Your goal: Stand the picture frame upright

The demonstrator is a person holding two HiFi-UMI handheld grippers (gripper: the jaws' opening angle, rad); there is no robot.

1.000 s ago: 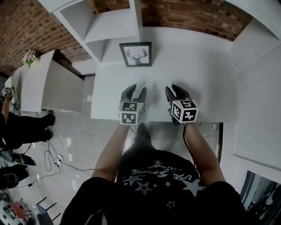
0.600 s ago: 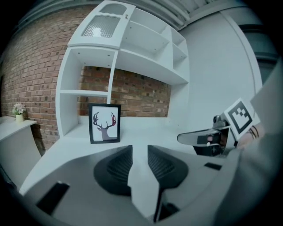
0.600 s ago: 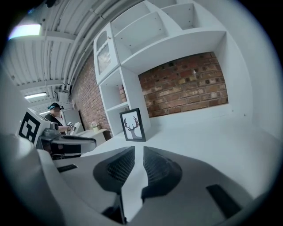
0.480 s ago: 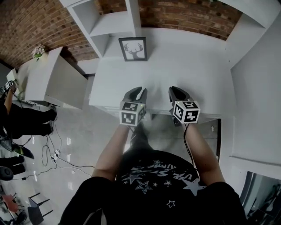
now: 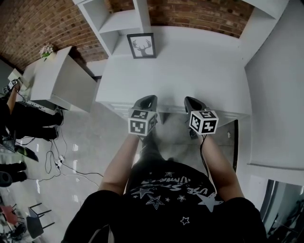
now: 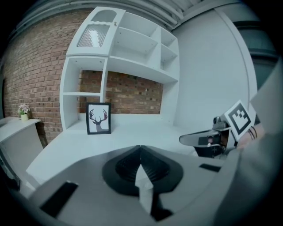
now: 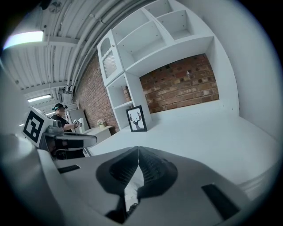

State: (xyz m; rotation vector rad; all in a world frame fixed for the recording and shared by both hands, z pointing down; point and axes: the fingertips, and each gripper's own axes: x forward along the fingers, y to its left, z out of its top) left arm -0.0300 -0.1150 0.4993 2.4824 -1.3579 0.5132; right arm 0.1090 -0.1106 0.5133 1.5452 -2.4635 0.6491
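A black picture frame with a deer-antler print stands upright at the back left of the white desk, against the shelf unit; it also shows as the frame and the frame in the two gripper views. My left gripper and right gripper hover side by side at the desk's front edge, far from the frame. Both have just been closing, and their jaws now meet with nothing between them.
A white shelf unit rises at the desk's back left in front of a brick wall. A white side cabinet with a small flower pot stands to the left. A white wall panel borders the right. Another person stands far off.
Both grippers have drawn back from over the desk to its front edge, and their jaws have gone from open to shut. The frame has not moved.
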